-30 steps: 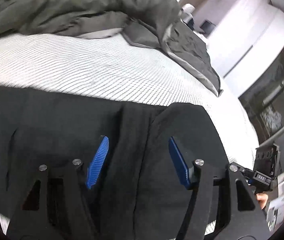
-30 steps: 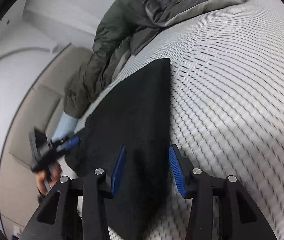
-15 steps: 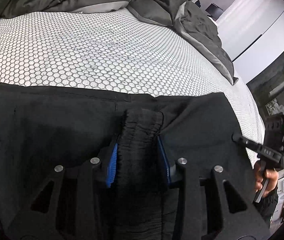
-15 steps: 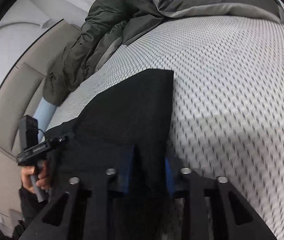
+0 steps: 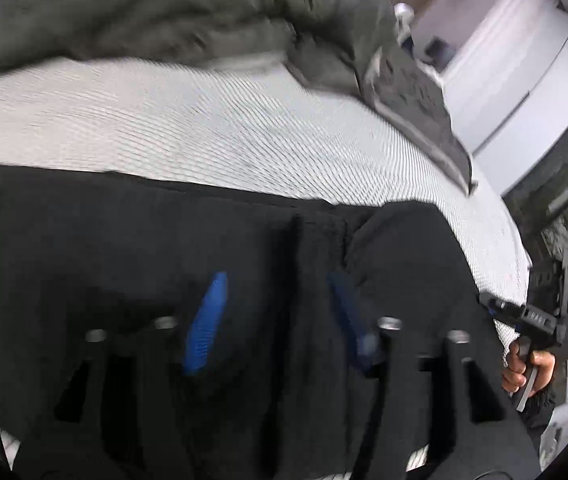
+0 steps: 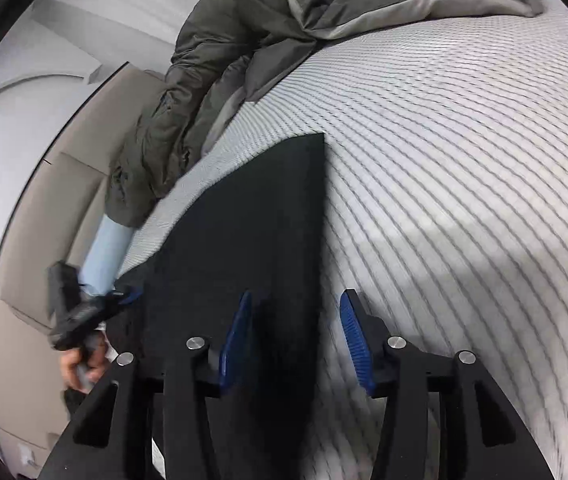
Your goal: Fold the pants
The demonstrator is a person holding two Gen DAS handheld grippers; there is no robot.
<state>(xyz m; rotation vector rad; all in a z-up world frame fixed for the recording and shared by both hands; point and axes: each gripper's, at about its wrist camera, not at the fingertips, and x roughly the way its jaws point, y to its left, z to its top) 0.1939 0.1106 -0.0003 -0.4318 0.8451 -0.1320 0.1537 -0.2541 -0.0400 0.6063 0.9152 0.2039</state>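
Black pants (image 5: 124, 264) have just been released: both the left gripper (image 5: 278, 320) and right gripper (image 6: 295, 344) jaws were reopened, cloth lying loose between; this fold seems laid.

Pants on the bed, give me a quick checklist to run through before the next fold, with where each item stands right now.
1. Left tool let go: ok, jaws just opened, pads clear of the pants.
2. Right tool let go: ok, jaws just opened, the pants' edge lies loose between them.
3. Pants flat: not ok, a bunched ridge stands ahead of the left tool.
4. Room on the bed beside the pants: ok.
5. Quilt clear of the pants: ok, apart.
6. Folded edges lined up: cannot tell.
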